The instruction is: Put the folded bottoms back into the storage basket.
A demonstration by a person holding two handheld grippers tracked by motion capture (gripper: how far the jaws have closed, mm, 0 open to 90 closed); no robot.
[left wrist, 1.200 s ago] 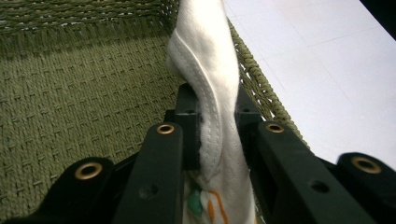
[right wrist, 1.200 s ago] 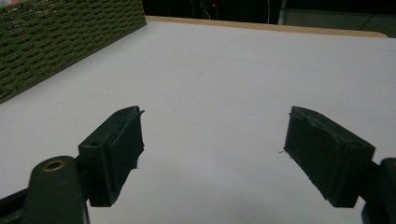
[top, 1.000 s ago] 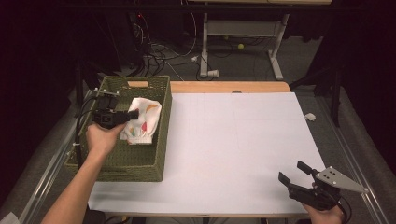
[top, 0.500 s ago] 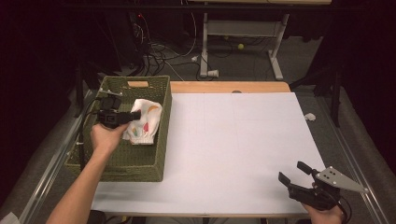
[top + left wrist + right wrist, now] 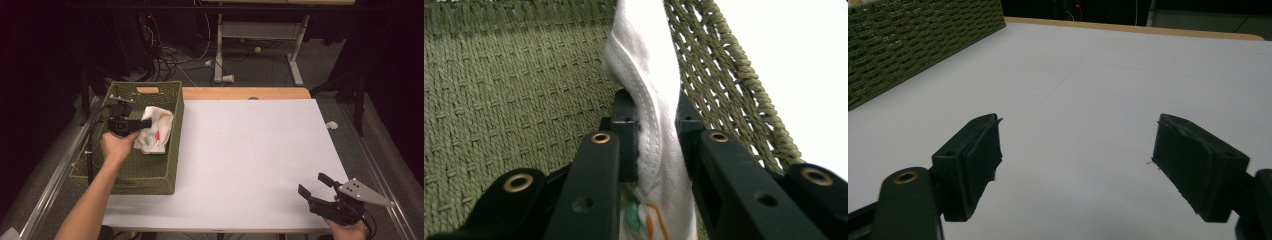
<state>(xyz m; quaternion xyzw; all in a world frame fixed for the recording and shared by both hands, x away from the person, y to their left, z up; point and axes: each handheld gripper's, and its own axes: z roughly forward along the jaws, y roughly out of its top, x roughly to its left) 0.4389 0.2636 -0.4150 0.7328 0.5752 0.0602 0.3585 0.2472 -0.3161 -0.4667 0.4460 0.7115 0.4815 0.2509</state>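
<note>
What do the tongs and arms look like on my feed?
Both tongs are black, with brass-coloured rivets and flat, blocky jaw pads. The right carries a grey triangular plate with small holes; a black cable trails from the left. Both forearms are bare, no sleeves.

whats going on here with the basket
A person works with a gripper in each hand. The left gripper is shut on a white printed cloth inside the green woven basket at the table's left. The right gripper hovers open over the white table near its front right corner, holding nothing.
</note>
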